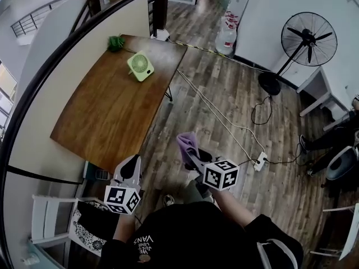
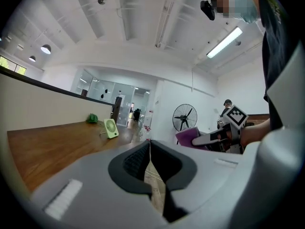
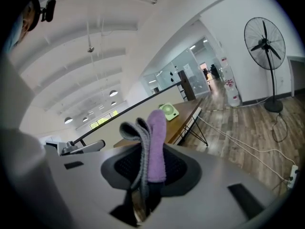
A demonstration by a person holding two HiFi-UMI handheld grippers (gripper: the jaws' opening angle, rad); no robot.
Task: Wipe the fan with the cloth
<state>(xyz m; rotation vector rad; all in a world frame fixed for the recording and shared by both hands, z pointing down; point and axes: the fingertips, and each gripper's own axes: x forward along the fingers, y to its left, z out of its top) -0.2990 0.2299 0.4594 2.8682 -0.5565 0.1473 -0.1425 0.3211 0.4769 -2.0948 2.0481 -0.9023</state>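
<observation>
Now cloth (image 3: 156, 137) pinched between right gripper (image 3: 148, 168) fingers (image 3: 178, 171), fan (image 1: 139, 65) well apart

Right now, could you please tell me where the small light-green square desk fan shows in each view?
Head view: the light-green square desk fan stands upper left, at the brown wooden table's far end.
Left gripper view: the fan is left of centre, on that table.
Right gripper view: the fan is near centre, just right of the purple cloth.
Shared landmark: the black pedestal fan on the floor.
</observation>
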